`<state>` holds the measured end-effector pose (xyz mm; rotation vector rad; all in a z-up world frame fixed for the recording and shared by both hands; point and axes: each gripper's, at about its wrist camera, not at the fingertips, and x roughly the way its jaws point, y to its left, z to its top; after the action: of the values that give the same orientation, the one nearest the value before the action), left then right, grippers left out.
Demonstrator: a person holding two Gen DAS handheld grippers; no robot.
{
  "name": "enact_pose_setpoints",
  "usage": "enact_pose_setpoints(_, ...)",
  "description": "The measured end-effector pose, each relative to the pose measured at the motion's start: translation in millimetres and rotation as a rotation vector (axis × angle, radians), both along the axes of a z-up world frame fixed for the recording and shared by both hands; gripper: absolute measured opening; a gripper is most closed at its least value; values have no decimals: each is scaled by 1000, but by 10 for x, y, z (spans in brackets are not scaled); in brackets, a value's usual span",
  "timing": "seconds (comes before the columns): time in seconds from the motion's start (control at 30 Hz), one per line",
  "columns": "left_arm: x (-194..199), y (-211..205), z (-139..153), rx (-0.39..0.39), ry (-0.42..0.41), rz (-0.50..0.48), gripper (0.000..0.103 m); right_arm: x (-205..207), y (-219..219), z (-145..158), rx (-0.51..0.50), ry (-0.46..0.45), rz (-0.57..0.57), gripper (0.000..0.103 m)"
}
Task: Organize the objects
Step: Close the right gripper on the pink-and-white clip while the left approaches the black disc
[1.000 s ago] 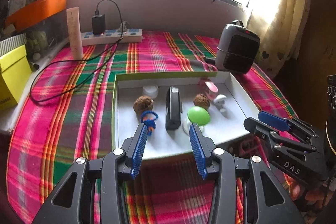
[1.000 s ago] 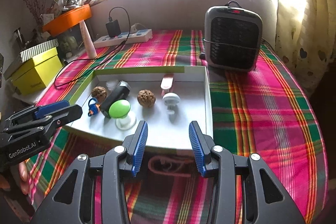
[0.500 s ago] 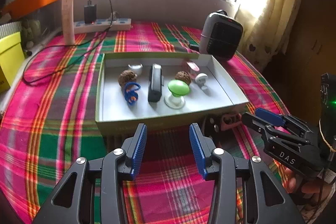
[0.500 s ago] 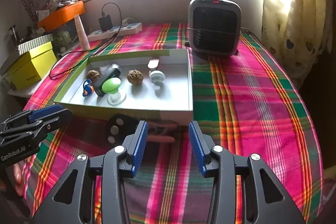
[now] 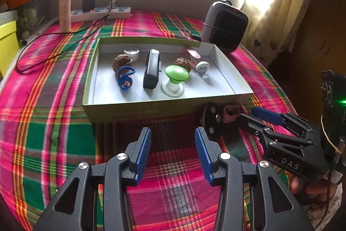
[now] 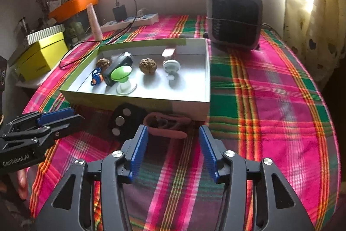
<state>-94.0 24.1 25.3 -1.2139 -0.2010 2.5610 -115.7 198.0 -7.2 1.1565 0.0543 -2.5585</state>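
A shallow white box with green sides (image 5: 151, 108) (image 6: 138, 101) sits on the plaid cloth. In it lie two walnuts (image 5: 121, 62) (image 6: 148, 66), a blue cord toy (image 5: 124, 78), a black device (image 5: 152, 71), a green knob (image 5: 176, 73) (image 6: 120, 73), a white knob (image 5: 202, 67) (image 6: 171, 66), a pink piece (image 5: 193, 55) and a small white jar (image 5: 131, 53). In front of the box lie a black disc with silver studs (image 6: 122, 120) (image 5: 213, 120) and pink scissors (image 6: 166, 125). My left gripper (image 5: 172, 145) is open and empty before the box. My right gripper (image 6: 173, 145) is open and empty just short of the scissors.
A grey heater (image 6: 234, 18) stands behind the box's right end. A power strip with charger and cable (image 5: 99, 12) and a tall tube (image 5: 64, 7) are at the back left. A yellow box (image 6: 41, 55) sits off the left edge. A curtain (image 5: 279, 3) hangs at the right.
Both grippers have drawn back from over the box toward the near side of the table. The black disc and pink scissors have come into view in front of the box. Both stayed open.
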Motion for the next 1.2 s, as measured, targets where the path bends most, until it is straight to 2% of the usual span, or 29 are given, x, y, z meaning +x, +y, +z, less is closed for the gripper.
enact_pose_setpoints(0.13, -33, 36, -41, -3, -17, 3, 41, -41, 20, -36, -7, -19, 13, 50)
enact_pose_setpoints(0.73, -102, 100, -83, -9, -38, -4, 41, 142, -78, -39, -34, -41, 228, 50)
enact_pose_setpoints(0.97, -108, 80, -85, -6, -39, 1, 41, 70, 26, -8, 8, -3, 143, 50)
enact_pose_setpoints(1.2, -111, 79, -95, -6, -44, 0, 41, -72, -126, -75, 78, -26, 189, 50)
